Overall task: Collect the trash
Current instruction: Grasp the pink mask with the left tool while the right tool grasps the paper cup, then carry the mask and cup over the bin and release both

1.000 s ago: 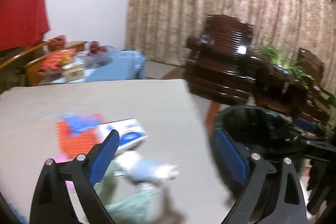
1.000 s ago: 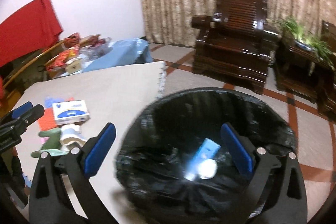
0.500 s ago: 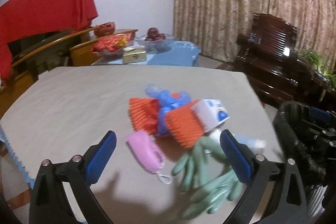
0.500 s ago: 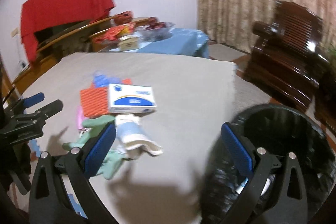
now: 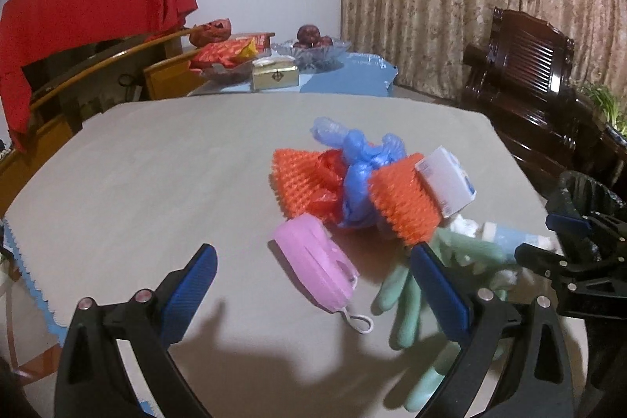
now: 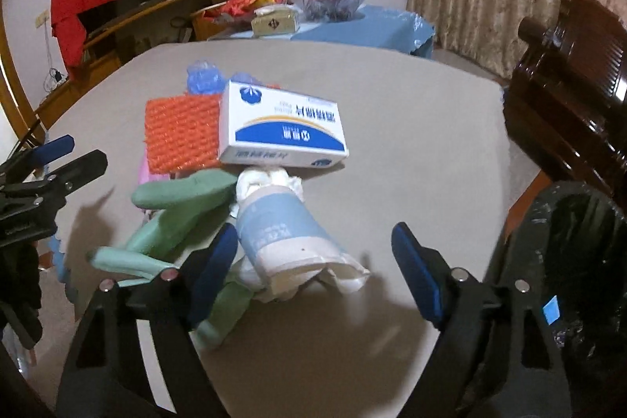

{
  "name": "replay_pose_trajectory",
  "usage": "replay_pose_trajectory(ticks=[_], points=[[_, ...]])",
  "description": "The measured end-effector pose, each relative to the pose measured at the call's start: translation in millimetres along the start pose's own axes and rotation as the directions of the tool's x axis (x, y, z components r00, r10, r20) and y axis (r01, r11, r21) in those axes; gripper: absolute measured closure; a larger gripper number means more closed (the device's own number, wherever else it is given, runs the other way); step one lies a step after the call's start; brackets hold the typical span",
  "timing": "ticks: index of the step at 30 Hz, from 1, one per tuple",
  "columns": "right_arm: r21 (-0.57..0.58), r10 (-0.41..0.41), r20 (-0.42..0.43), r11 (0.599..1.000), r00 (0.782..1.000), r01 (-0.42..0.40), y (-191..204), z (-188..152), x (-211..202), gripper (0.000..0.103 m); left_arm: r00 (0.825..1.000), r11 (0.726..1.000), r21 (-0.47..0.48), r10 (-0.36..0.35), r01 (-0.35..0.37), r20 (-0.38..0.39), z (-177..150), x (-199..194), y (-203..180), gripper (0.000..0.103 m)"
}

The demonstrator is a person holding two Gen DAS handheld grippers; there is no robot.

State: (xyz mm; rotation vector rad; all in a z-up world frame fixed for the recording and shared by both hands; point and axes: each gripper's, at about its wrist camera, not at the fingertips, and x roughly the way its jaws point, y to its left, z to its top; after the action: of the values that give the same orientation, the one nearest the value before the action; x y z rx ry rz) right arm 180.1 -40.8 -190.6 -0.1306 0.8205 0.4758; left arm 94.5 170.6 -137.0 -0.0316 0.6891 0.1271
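A heap of trash lies on the grey table (image 5: pixel 156 183). It holds a pink pouch (image 5: pixel 313 261), two orange spiky pieces (image 5: pixel 403 198), a knotted blue bag (image 5: pixel 360 163), a white and blue box (image 6: pixel 282 128), green rubber gloves (image 6: pixel 176 214) and a pale blue and white wrapper (image 6: pixel 286 237). My left gripper (image 5: pixel 313 285) hovers open just before the pink pouch, gripping nothing. My right gripper (image 6: pixel 313 261) straddles the near end of the wrapper; its jaws are closing and the pads are still apart from it. Each gripper shows at the edge of the other's view: right gripper (image 5: pixel 535 237), left gripper (image 6: pixel 86 149).
A bin lined with a black bag (image 6: pixel 580 241) stands off the table's right edge. Dark wooden armchairs (image 5: pixel 521 73) sit beyond it by the curtain. A blue-covered table (image 5: pixel 345 77) behind holds a fruit bowl, snacks and a small box. A red cloth (image 5: pixel 90 2) hangs at left.
Both grippers swung left from the black bin to the trash heap on the table and sank toward it. The right jaws stand narrower than before, now around the wrapper.
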Motion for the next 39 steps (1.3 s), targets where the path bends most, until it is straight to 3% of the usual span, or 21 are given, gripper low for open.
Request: replay_pose_trajectory(ticks=[5, 10, 13, 17, 24, 29, 39], points=[[-0.001, 0.023, -0.01, 1.0, 1.0, -0.023, 1, -1, 6, 0.029, 0.999, 1.0, 0.011, -0.01, 0.011, -0.05, -6, 25, 0, 0.011], [-0.012, 0.062, -0.035, 0.998, 0.997, -0.062, 6, -3, 8, 0.039, 0.993, 0.999, 0.002, -0.045, 0.046, -0.109, -10, 52, 3, 0.02], [-0.013, 0.068, -0.043, 0.998, 0.997, -0.069, 8, -6, 8, 0.039, 0.987, 0.998, -0.009, -0.064, 0.064, -0.146, -13, 69, 7, 0.031], [-0.021, 0.064, -0.052, 0.998, 0.997, -0.065, 9, -9, 10, 0.041, 0.979, 0.996, -0.012, -0.087, 0.086, -0.183, -17, 82, 7, 0.06], [-0.012, 0.108, -0.053, 0.994, 0.993, -0.108, 11, -8, 10, 0.061, 0.983, 0.997, -0.014, -0.083, 0.082, -0.165, -18, 79, 8, 0.089], [-0.007, 0.121, 0.001, 0.993, 0.993, -0.121, 8, -2, -7, 0.07, 0.991, 0.997, -0.021, -0.079, 0.077, -0.104, -7, 54, 11, 0.091], [0.036, 0.134, 0.099, 0.99, 0.986, -0.138, -4, 12, -45, 0.071, 0.992, 0.992, -0.018, -0.126, 0.125, -0.022, 25, 7, 3, 0.091]])
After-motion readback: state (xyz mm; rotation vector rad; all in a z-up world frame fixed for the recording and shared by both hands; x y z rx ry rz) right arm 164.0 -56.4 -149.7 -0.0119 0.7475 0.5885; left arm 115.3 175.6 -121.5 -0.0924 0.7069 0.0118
